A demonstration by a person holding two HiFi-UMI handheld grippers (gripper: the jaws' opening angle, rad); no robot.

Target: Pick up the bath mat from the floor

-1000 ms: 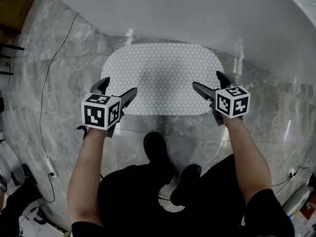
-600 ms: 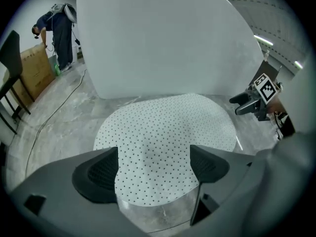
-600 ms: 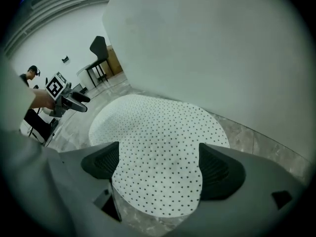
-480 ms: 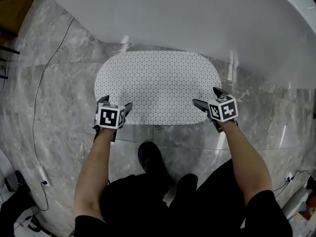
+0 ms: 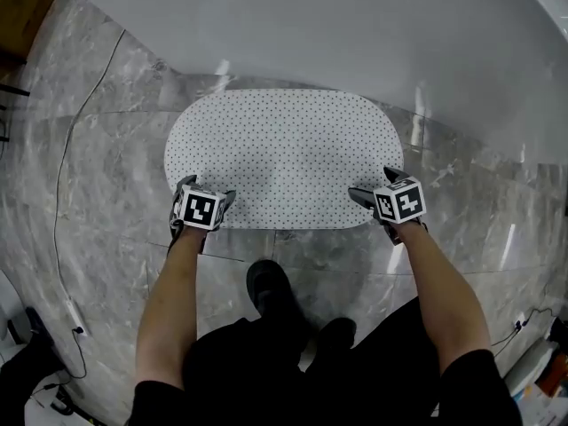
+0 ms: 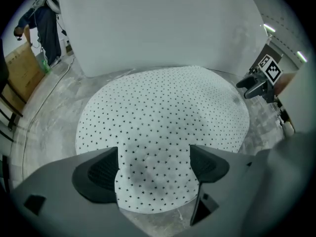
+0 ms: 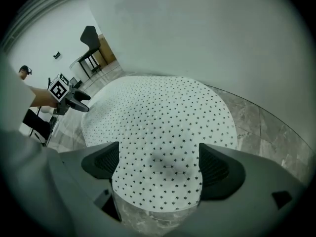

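A white oval bath mat (image 5: pixel 284 153) with small black stars lies flat on the grey marble floor beside a white tub. My left gripper (image 5: pixel 206 193) hangs over the mat's near left corner, jaws open, nothing between them. My right gripper (image 5: pixel 374 187) hangs over the near right corner, also open and empty. In the left gripper view the mat (image 6: pixel 163 132) fills the space between the pads (image 6: pixel 101 174) of my left gripper (image 6: pixel 154 169). In the right gripper view the mat (image 7: pixel 158 132) shows between the spread jaws of my right gripper (image 7: pixel 157 168), its near edge just under them.
The white bathtub (image 5: pixel 337 25) curves along the far side of the mat. A thin cable (image 5: pixel 67 185) runs over the floor at the left. The person's dark shoes (image 5: pixel 271 291) stand just behind the mat's near edge.
Both grippers have moved down and forward to the mat's near edge, and now sit lower over its two near corners. The jaws stay open.
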